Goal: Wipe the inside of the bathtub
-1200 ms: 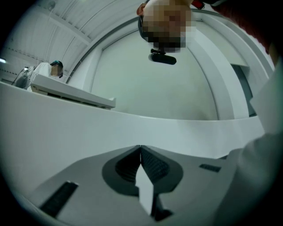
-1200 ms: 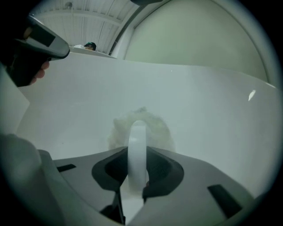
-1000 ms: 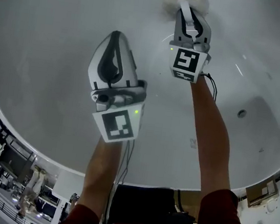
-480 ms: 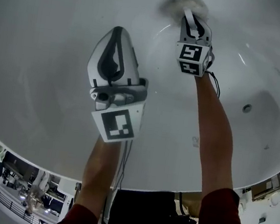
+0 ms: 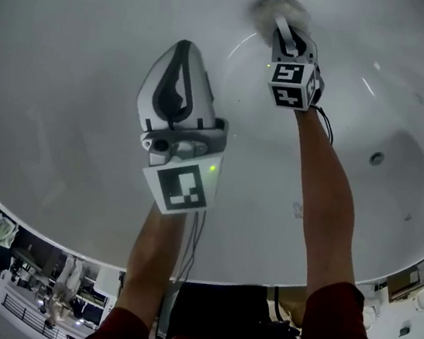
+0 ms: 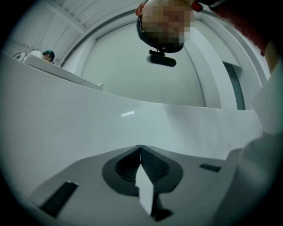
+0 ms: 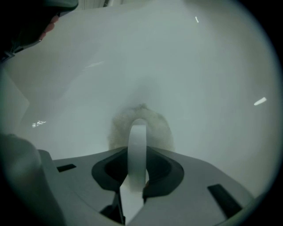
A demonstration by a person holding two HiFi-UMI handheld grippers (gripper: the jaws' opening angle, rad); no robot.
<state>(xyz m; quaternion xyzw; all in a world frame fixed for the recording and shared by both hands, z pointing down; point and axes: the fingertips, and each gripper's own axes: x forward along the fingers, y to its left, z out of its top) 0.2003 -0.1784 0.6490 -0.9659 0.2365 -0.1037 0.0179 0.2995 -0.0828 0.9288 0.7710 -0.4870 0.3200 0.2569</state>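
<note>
The white bathtub [image 5: 77, 67] fills the head view. My right gripper [image 5: 283, 29] reaches to its far wall, shut on the white loop handle [image 7: 138, 141] of a fluffy grey-beige wiping pad [image 5: 280, 10]. In the right gripper view the pad [image 7: 162, 129] presses against the tub surface [image 7: 199, 79] just beyond the gripper [image 7: 138, 152]. Nearer and to the left, my left gripper [image 5: 183, 49] hovers above the tub floor, shut with nothing in it. Its jaws meet in the left gripper view [image 6: 140, 148], with the tub wall [image 6: 66, 119] behind.
A round drain fitting [image 5: 376, 158] sits in the tub floor at the right. The tub rim [image 5: 49, 216] curves across the lower part of the head view. Beyond it are a floor with distant people [image 5: 67, 278] at lower left and a cardboard box [image 5: 409, 280] at lower right.
The right gripper and pad have shifted slightly along the far tub wall. The left gripper has stayed nearly where it was, still shut.
</note>
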